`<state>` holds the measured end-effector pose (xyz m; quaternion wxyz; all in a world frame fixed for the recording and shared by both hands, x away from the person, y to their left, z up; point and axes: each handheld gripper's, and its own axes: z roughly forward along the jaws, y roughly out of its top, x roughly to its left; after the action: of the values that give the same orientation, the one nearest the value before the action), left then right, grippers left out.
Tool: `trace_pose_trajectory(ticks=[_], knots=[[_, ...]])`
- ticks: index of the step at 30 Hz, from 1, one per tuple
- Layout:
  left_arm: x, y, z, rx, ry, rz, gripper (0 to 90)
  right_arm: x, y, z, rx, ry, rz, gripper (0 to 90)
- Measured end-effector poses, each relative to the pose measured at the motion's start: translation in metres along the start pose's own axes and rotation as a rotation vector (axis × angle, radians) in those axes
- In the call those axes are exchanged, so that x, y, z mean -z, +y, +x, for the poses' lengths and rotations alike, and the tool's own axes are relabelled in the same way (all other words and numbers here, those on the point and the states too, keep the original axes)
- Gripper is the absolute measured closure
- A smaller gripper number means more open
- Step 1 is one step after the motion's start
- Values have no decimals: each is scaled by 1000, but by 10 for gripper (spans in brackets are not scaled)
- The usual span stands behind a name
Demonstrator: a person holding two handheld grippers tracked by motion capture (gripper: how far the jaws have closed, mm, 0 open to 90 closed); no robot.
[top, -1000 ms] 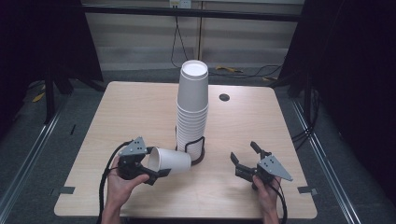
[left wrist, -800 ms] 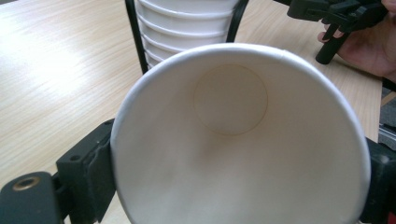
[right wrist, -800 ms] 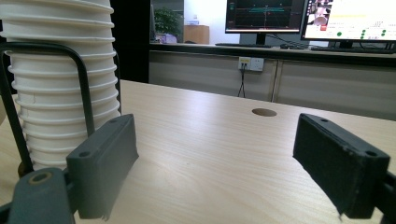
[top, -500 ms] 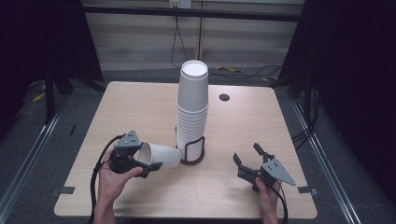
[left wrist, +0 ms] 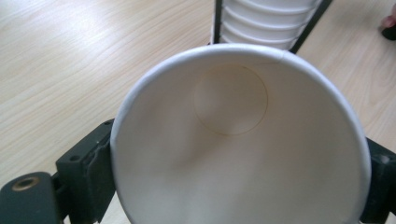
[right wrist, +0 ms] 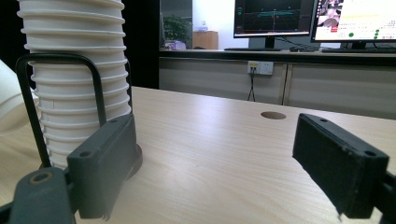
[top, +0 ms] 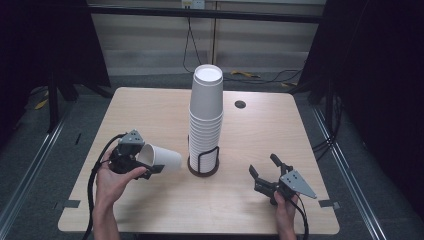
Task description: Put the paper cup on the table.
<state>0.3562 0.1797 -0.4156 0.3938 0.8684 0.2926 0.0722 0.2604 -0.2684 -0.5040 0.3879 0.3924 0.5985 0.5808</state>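
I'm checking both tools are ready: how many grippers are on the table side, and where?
2: the left gripper near the table's front left, shut on a paper cup; the right gripper front right, open.

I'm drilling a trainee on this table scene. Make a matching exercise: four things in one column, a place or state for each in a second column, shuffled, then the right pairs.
Things:
1. loose cup
2. cup stack
3. right claw
4. hole

Places or states:
A. upright in a black wire holder
B. open, nothing between its jaws
C. lying sideways, gripped by the left claw
D. in the tabletop, beyond the stack, towards the far edge

Pairs: 1-C, 2-A, 3-B, 4-D
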Motion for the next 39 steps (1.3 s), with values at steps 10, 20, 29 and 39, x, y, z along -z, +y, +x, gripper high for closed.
trace_pose_trajectory(ticks=[10,20,29,39], knots=[[-7,21,18,-24,25,122,89,0,0,0,0,0,0,136],[-21,41,31,-33,62,264,89,0,0,0,0,6,-1,136],[-37,54,36,-76,75,402,85,0,0,0,0,6,-1,136],[-49,59,34,-115,102,445,66,0,0,0,0,6,-1,136]])
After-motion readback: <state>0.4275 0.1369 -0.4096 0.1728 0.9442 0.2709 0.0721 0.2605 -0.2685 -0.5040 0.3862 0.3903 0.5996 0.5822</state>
